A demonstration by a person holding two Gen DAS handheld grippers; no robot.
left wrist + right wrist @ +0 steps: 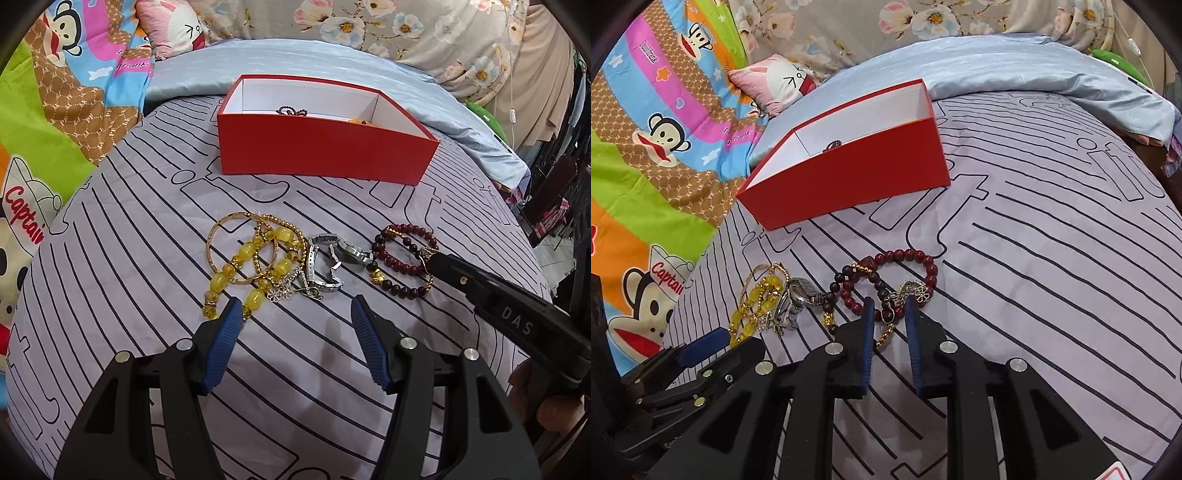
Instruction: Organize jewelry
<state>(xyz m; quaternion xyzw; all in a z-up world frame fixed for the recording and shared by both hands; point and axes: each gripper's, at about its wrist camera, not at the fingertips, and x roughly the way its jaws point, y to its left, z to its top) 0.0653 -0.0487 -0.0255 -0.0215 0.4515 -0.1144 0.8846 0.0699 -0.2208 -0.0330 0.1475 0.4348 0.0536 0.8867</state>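
The left wrist view looked down along its fingers at the bed, close above the bracelets, facing the red box. The right wrist view sat nearer, angled from the right. Both shared the red box, the bracelets and the watch.

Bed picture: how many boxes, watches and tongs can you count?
Red box: 1
Silver watch: 1
Tongs: 2, the left tongs and the right tongs
Total: 4
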